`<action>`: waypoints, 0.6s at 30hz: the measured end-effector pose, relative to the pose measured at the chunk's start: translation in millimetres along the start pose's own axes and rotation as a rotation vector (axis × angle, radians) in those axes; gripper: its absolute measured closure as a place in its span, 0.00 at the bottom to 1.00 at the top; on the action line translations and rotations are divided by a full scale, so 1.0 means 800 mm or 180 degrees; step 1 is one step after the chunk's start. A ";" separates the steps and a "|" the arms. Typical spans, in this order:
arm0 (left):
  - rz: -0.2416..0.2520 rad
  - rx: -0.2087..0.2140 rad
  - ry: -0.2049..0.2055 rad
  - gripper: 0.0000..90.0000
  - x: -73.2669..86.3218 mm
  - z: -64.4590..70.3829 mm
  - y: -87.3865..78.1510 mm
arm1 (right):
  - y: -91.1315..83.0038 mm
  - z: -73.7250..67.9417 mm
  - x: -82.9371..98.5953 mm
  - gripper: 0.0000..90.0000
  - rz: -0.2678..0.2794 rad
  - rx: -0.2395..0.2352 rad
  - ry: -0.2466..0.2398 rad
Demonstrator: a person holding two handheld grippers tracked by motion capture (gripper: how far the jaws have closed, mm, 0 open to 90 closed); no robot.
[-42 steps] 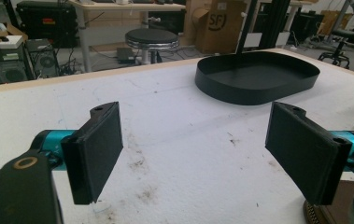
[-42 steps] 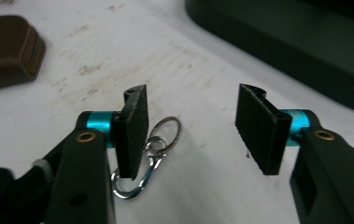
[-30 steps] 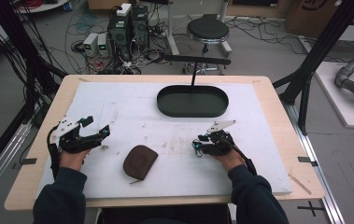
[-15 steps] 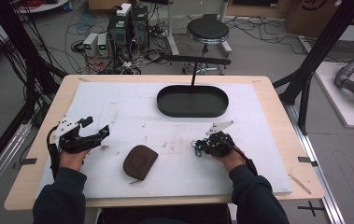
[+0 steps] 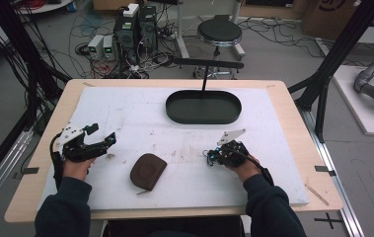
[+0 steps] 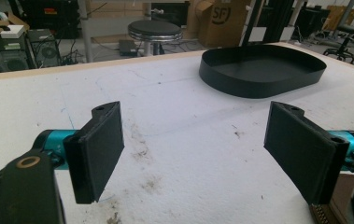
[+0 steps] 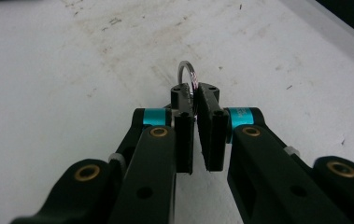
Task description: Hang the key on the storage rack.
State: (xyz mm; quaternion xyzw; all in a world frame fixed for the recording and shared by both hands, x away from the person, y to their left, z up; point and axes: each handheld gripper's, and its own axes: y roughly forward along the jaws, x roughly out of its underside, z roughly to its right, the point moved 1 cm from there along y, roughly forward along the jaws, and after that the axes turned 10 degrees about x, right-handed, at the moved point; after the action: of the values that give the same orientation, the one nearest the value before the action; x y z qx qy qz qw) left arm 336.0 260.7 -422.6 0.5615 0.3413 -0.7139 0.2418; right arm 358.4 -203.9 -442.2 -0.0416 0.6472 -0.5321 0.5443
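A brown leather pouch (image 5: 147,171) lies on the white mat between my two hands. My left gripper (image 5: 101,136) rests at the mat's left side, jaws spread wide with nothing between them; in the left gripper view (image 6: 193,149) they frame bare mat. My right gripper (image 5: 210,157) sits right of the pouch, pointing left. The right gripper view shows it (image 7: 194,95) shut on a small metal ring (image 7: 187,74) that sticks up past the jaw tips. A black oval tray (image 5: 203,107) stands empty at the back of the mat (image 5: 140,113).
The tray (image 6: 263,70) lies ahead and to the right in the left gripper view. A black bar on a stand (image 5: 208,63) crosses just behind the tray. A stool (image 5: 219,32), computers and cables fill the floor beyond the table. The pouch's zipper edge (image 6: 326,215) peeks in at the bottom right.
The right gripper has shifted slightly left and toward me, still shut. The left gripper and the pouch have stayed in place.
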 end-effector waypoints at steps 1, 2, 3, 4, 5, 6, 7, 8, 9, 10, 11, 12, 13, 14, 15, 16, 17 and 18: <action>-0.0005 0.0004 0.0002 0.22 0.000 0.000 0.000 | 0.000 0.000 0.000 0.96 0.0000 0.0000 0.0000; 0.0001 0.0003 -0.0003 0.22 0.000 0.000 0.000 | 0.000 -0.001 -0.001 0.98 -0.0032 -0.0007 -0.0006; -0.0002 -0.0003 0.0001 0.22 0.000 0.000 0.001 | 0.000 -0.001 -0.001 0.98 -0.0032 -0.0007 -0.0006; -0.0007 0.0000 0.0011 0.22 0.000 0.000 0.000 | 0.000 -0.002 -0.002 0.99 -0.0048 -0.0001 0.0000; -0.0008 -0.0003 0.0013 0.22 0.000 0.001 0.000 | -0.001 -0.002 -0.003 0.99 -0.0063 0.0020 -0.0046; -0.0008 -0.0004 0.0016 0.22 0.000 0.001 0.000 | -0.001 -0.003 -0.004 1.00 -0.0079 0.0036 -0.0036; -0.0009 -0.0004 0.0015 0.22 0.000 0.001 0.000 | -0.001 -0.004 -0.004 1.00 -0.0074 0.0063 -0.0048; -0.0010 -0.0004 0.0012 0.22 0.000 0.001 0.000 | -0.002 -0.004 -0.004 1.00 -0.0082 0.0069 -0.0047; -0.0003 -0.0006 0.0004 0.22 0.000 0.001 0.000 | -0.004 -0.003 -0.003 1.00 -0.0084 0.0082 -0.0043; -0.0005 -0.0007 0.0003 0.22 0.000 0.001 0.001 | -0.004 -0.003 -0.003 1.00 -0.0084 0.0082 -0.0043; -0.0015 0.0002 0.0004 0.22 0.000 0.001 0.001 | -0.008 0.000 -0.003 1.00 -0.0020 0.0099 -0.0006; -0.0015 0.0002 0.0004 0.22 0.000 0.001 0.001 | -0.008 0.000 -0.003 1.00 -0.0020 0.0099 -0.0006; -0.0018 0.0003 0.0006 0.22 0.000 0.001 0.001 | -0.010 0.001 -0.004 1.00 0.0006 0.0108 0.0036; -0.0019 0.0002 0.0008 0.22 0.000 0.001 0.001 | -0.017 0.006 -0.004 1.00 0.0128 0.0125 0.0099; -0.0016 -0.0003 0.0011 0.22 0.000 0.000 0.001 | -0.019 0.008 -0.004 1.00 0.0156 0.0113 0.0137; -0.0012 -0.0006 0.0008 0.22 0.000 0.000 0.001 | -0.019 0.008 -0.004 1.00 0.0156 0.0113 0.0137; -0.0014 -0.0003 0.0007 0.22 0.000 0.000 0.001 | -0.027 0.012 -0.004 1.00 0.0288 0.0123 0.0204; -0.0014 -0.0003 0.0007 0.22 0.000 0.000 0.001 | -0.029 0.013 -0.004 1.00 0.0324 0.0127 0.0240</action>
State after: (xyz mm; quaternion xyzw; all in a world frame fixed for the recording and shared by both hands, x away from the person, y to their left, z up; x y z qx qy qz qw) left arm 336.2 260.1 -422.9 0.5615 0.3431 -0.7137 0.2401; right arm 355.5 -218.6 -421.1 0.0223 0.6578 -0.5178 0.5466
